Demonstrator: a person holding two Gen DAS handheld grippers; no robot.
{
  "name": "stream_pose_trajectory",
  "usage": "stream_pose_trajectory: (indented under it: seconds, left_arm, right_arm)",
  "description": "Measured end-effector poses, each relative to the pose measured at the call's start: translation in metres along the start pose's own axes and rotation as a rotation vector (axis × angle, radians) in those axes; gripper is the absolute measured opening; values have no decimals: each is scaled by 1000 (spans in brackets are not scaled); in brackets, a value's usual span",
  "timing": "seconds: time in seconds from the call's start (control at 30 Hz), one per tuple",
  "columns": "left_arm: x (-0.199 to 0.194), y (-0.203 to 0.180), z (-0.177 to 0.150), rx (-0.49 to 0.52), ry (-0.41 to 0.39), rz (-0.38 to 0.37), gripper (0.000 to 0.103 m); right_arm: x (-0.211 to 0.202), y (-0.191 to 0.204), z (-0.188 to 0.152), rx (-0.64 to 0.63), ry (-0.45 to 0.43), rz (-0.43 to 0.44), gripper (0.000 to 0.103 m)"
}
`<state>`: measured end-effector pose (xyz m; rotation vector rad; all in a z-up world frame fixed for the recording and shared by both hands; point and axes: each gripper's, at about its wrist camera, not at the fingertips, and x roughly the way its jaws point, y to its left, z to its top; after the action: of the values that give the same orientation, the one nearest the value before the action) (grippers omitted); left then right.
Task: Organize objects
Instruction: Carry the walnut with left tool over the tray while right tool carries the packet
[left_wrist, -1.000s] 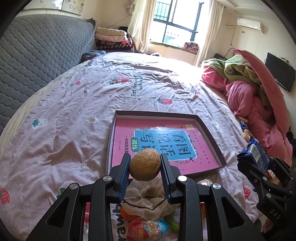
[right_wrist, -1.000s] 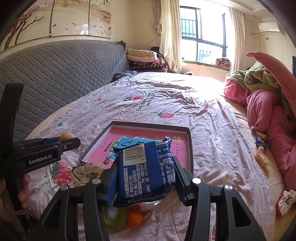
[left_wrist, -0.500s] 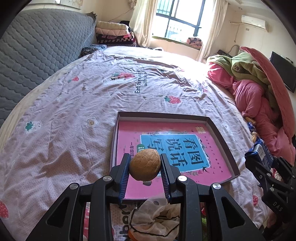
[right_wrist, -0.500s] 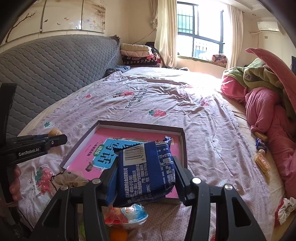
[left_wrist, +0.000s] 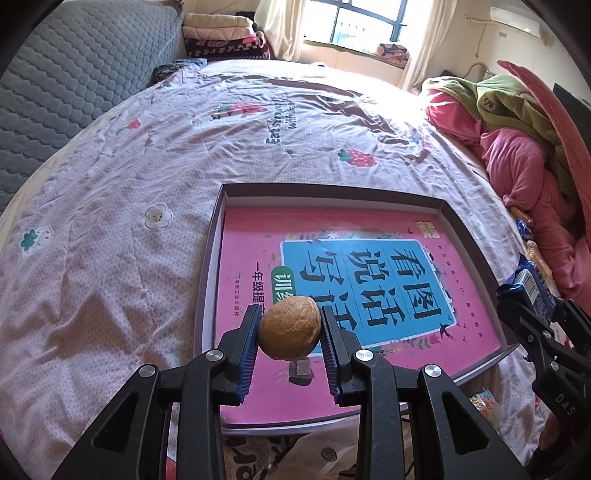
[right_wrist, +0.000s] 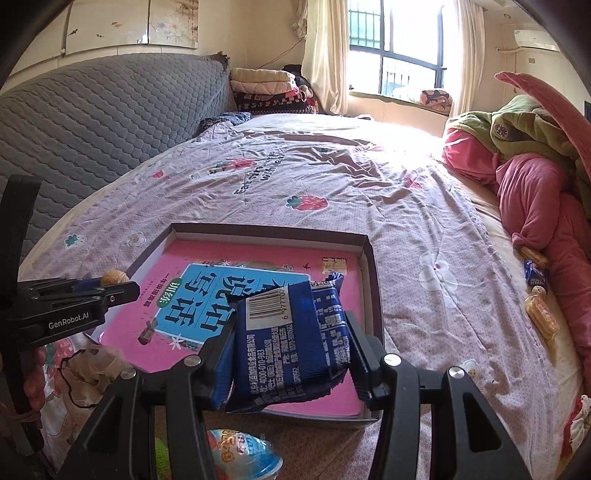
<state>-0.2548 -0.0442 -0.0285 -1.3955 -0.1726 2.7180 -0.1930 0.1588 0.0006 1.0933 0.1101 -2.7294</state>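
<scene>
Left gripper (left_wrist: 289, 334) clamps my walnut (left_wrist: 289, 328) over the tray's (left_wrist: 466, 229) six o'clock edge; right gripper (right_wrist: 291, 347) grips the blue packet (right_wrist: 295, 343). Next: lower, release.

We get bright daylight from the window (right_wrist: 402, 59), blowing out the bedsheet (left_wrist: 354, 79) just below it. Fisheye bends edges, corners black; focus sharp.
</scene>
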Motion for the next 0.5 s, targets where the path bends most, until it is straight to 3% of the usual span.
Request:
stream_pose_trajectory:
  seconds: [0.5]
  left_arm:
    - [35,-10,2,10,49,-13,32]
  right_arm:
    - [53,-10,-12,13,88,-36,52]
